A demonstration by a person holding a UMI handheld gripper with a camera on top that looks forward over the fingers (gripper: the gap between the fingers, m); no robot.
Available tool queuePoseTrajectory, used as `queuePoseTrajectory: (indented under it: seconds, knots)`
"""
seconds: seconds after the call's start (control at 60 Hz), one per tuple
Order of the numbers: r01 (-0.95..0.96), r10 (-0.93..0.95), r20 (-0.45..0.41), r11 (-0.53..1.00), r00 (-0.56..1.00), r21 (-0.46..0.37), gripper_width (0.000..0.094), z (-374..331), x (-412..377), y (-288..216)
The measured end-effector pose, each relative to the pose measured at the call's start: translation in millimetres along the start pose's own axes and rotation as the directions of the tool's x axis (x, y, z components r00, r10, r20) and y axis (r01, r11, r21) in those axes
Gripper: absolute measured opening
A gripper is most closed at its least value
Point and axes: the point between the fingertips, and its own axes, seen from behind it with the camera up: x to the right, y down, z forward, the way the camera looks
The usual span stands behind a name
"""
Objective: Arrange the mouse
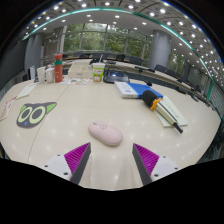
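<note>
A pale pink mouse (105,132) lies on the cream table (60,135), just ahead of my fingers and a little left of the middle between them. My gripper (111,158) is open, its two magenta pads (76,154) spread wide, with nothing between them. The fingers are short of the mouse and do not touch it.
A mat with a green-eyed cat face (35,113) lies to the left. A blue-and-white box (130,88), a yellow-and-black tool (150,98) and white items (168,110) lie to the right. Bottles and cartons (58,70) stand at the table's far side.
</note>
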Motion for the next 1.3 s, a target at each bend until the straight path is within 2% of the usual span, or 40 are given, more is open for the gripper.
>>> queuePoseTrajectory:
  seconds: [0.167, 0.383, 0.517, 0.55, 0.583, 0.833, 0.95, 1.033, 1.167, 1.3]
  knots:
    - [0.0, 0.001, 0.035, 1.0, 0.999, -0.024, 0.0844, 47.7, 1.1, -9.9]
    - [0.016, -0.015, 0.083, 1.0, 0.996, -0.008, 0.08, 82.1, -1.0, -35.3]
    - [-0.008, 0.009, 0.114, 1.0, 0.993, -0.009, 0.0672, 96.8, -3.9, -44.2]
    - [-0.016, 0.017, 0.124, 1.0, 0.992, -0.01, 0.0601, 98.9, -5.9, -45.5]
    - [-0.023, 0.024, 0.138, 1.0, 0.99, -0.012, 0.0489, 100.3, -9.2, -46.3]
    - [0.009, -0.007, 0.105, 1.0, 0.994, -0.017, 0.036, 100.6, -10.1, -48.6]
    - [-0.013, 0.016, 0.096, 1.0, 0.995, -0.022, 0.0339, 97.0, -10.1, -52.1]
    - [-0.026, 0.025, 0.075, 1.0, 0.997, 0.016, 0.0341, 83.2, -10.7, -74.9]
    - [-0.068, 0.057, 0.086, 0.989, 0.995, 0.131, 0.034, 39.3, -34.5, -141.3]
    - [-0.088, 0.059, 0.146, 0.977, 0.987, 0.196, 0.034, 1.8, -104.8, -198.0]
